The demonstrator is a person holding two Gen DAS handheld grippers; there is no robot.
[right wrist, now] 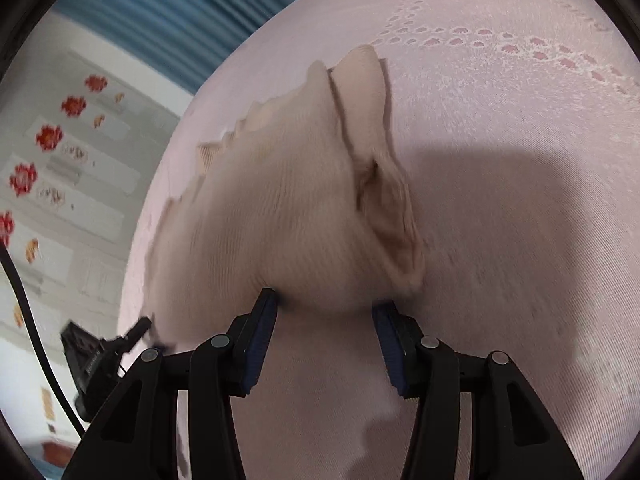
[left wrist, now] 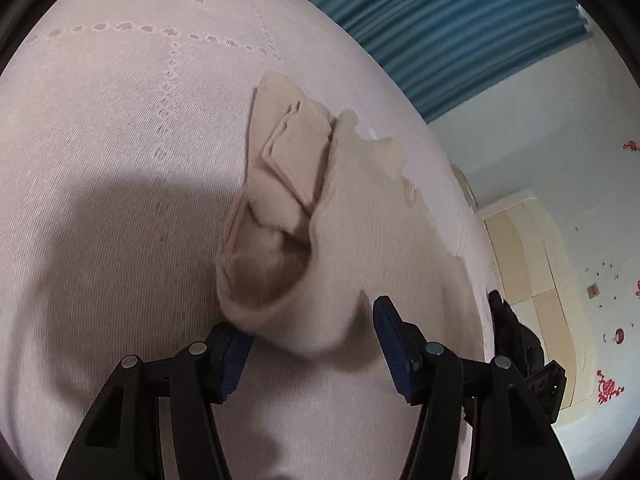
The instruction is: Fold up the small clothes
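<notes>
Left wrist view: left gripper (left wrist: 314, 330) spread, fingers not pressing the beige ribbed knit garment (left wrist: 320, 216) lying bunched on the pale pink patterned bedspread (left wrist: 120, 140); only here a sewn-on rectangular flap and an open tube-like end showed. Right wrist view: right gripper (right wrist: 326, 308) also spread, garment's near edge between its fingers, pads apart; only here the garment's scalloped far edge showed, with the left gripper at lower left.
</notes>
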